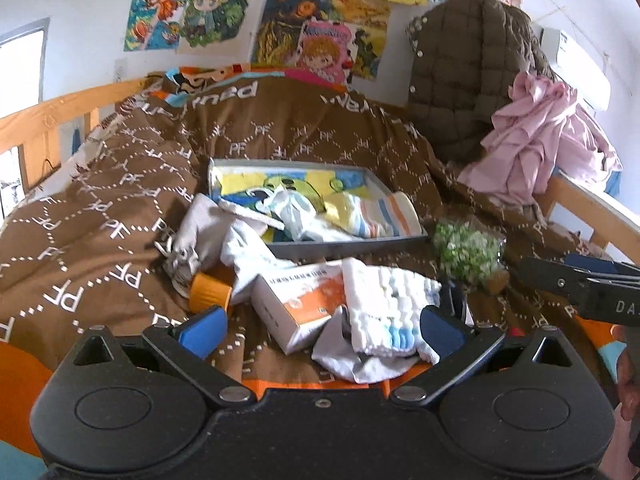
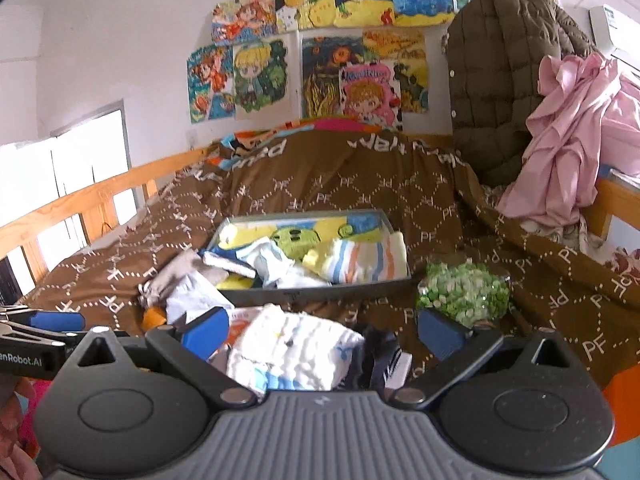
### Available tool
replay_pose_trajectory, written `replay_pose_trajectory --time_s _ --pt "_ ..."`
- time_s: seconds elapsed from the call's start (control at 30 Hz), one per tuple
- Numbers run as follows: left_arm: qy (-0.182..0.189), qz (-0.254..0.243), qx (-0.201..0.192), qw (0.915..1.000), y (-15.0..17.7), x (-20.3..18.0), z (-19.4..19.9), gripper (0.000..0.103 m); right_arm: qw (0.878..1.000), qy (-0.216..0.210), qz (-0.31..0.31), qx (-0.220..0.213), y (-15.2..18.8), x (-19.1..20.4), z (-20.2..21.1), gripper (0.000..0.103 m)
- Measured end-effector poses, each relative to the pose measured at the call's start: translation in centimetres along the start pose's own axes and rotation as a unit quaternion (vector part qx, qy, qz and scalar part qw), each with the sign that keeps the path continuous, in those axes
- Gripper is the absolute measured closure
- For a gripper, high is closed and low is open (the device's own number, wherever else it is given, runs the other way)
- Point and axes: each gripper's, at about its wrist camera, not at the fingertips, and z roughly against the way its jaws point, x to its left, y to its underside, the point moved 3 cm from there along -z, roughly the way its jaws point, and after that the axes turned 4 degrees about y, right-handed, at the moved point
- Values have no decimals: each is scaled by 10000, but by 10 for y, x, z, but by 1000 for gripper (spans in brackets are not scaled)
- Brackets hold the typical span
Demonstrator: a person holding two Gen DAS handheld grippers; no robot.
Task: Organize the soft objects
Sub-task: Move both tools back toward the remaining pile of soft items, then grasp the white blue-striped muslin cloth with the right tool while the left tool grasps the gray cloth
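Bright cartoon drawings cover the white wall behind a wooden-railed bed, whose brown quilt with white dotted lettering (image 1: 120, 208) makes a soft, uneven surface. On it sits a shallow grey rectangular tray (image 1: 352, 243) already holding a yellow-and-blue cartoon towel and a striped folded cloth (image 1: 384, 216).

Nearest both cameras lies a white waffle-textured cloth with blue trim (image 1: 390, 300), partly draped over an orange-and-white cardboard box (image 1: 296, 304). It looks light, limp and compressible, likely to sag and trail, so pinching a bunched fold near its middle seems wiser than taking an edge.

Both the left tool (image 1: 320, 330) and the right tool (image 2: 322, 330) stand with their blue pads spread wide, holding nothing, hovering just short of that cloth. A crumpled grey-white garment (image 1: 208, 236) spills beside the tray's left corner.
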Motion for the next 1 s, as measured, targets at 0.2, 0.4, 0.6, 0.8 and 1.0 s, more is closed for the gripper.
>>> replay_pose_trajectory --time_s 0.2,0.4,0.6,0.8,1.0 --pt "82 -141 289 9994 8 -6 -12 1 9989 109 -13 465 7 0 -15 0" --pt "178 -328 556 9978 16 -12 -24 1 9966 91 -36 820 14 -2 -27 0" --pt "273 -539 787 9951 24 -19 -36 1 9946 10 15 1038 17 1 -35 0" --pt "324 -789 1031 9910 33 -25 -53 1 9917 -196 162 1259 17 7 -53 0" --pt "399 -937 1242 9870 40 -24 -68 1 9886 -506 598 1283 14 18 -73 0"
